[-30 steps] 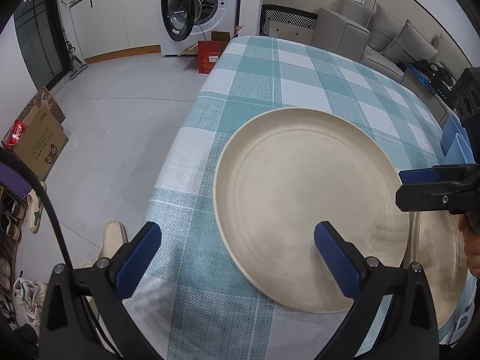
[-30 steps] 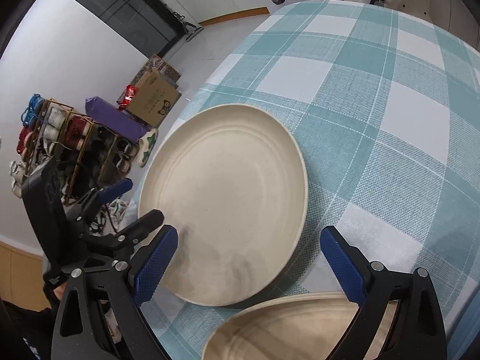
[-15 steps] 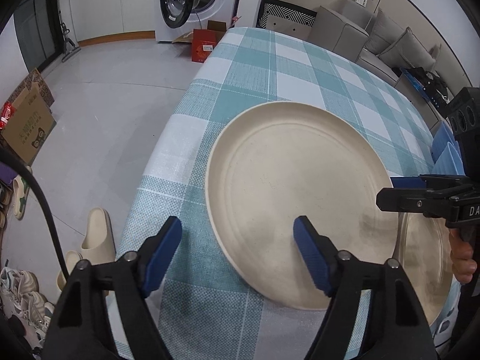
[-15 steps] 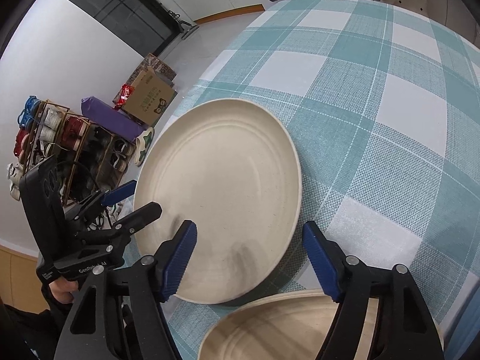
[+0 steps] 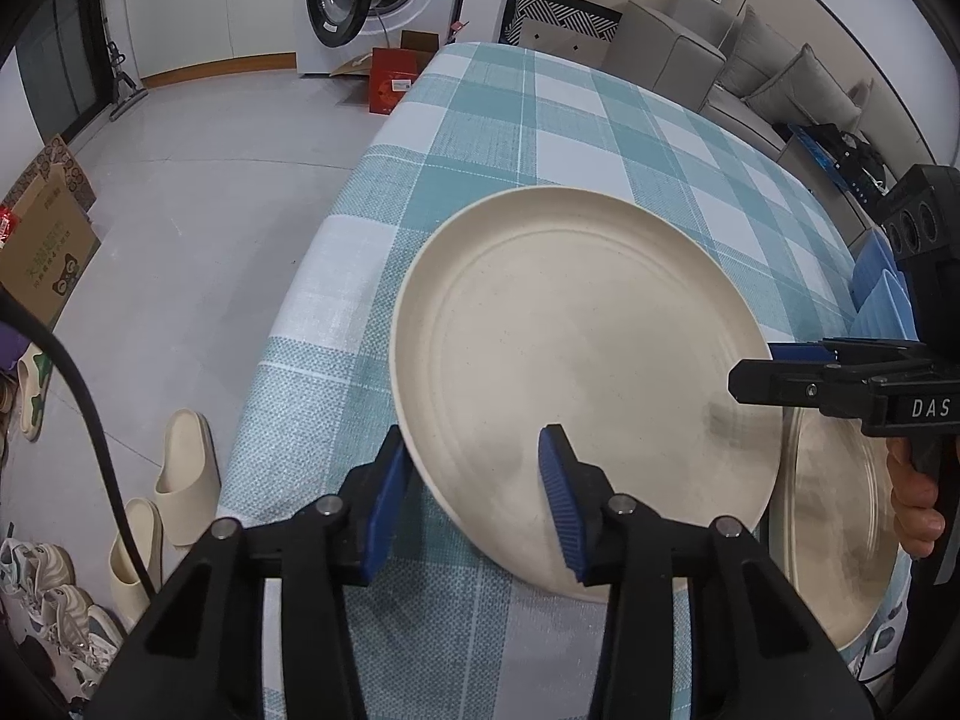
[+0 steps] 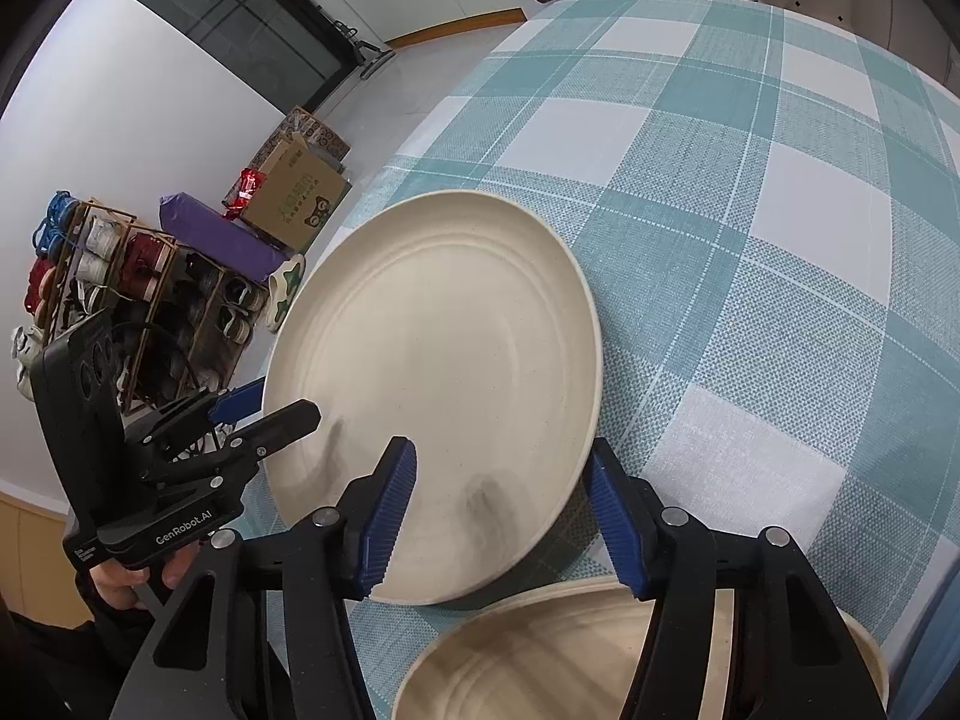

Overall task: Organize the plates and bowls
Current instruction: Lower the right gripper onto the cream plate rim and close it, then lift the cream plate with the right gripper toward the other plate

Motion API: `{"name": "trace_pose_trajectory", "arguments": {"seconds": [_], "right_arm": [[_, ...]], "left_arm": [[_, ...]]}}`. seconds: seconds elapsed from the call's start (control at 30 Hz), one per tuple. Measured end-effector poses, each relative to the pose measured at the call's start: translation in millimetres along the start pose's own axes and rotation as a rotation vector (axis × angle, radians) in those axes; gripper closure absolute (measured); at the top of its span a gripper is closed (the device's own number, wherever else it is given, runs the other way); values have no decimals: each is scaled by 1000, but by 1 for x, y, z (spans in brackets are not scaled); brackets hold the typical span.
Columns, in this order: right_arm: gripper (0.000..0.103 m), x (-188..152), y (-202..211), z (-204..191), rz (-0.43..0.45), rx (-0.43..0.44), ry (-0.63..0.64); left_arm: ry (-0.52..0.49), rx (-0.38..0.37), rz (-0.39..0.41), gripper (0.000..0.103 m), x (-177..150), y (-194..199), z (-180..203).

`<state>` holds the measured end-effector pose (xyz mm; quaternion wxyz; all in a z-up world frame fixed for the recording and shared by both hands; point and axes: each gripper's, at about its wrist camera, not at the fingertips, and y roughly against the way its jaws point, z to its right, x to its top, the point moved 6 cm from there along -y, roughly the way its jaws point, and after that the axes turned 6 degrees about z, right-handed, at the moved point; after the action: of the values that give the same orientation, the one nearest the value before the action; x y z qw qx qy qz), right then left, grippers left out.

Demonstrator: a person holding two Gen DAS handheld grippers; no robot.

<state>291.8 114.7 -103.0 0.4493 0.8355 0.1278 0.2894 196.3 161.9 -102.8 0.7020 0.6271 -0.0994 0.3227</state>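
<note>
The bench (image 5: pixel 540 120), under a teal and white check cloth, carries everything in play, and the largest thing on it is the cream plate (image 5: pixel 576 360), lying flat near the bench's edge on the person's left. A second cream plate (image 6: pixel 600 648) sits just beside it on the right-hand side, its rim close to the first plate's rim (whether the two rims touch or overlap cannot be told from either view).

The relation that matters: the cream plate lies directly ahead of both hand-held grippers, and each one straddles its near rim from an opposite side. The left hand-held gripper (image 5: pixel 474 498) has one finger outside the rim on the cloth side and the other over the plate's face, jaws at a middling width and not clamped. The right hand-held gripper (image 6: pixel 501 516) is set likewise at the rim nearest the second plate, jaws a little wider, also gripping nothing.

A round plate offers no long axis, so either rim would serve; the left looks slightly deeper over the rim. My guess is that the next move is to pinch that rim and lift the plate toward the second one for stacking.
</note>
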Motion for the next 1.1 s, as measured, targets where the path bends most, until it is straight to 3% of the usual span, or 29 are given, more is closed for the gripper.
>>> {"name": "trace_pose_trajectory", "arguments": {"seconds": [0.47, 1.1], "right_arm": [[69, -4, 1, 5, 10, -28, -2], [71, -2, 18, -4, 89, -83, 92]], "left_arm": [[0, 12, 16, 64, -2, 8, -4], [-51, 30, 73, 65, 4, 18, 5]]}}
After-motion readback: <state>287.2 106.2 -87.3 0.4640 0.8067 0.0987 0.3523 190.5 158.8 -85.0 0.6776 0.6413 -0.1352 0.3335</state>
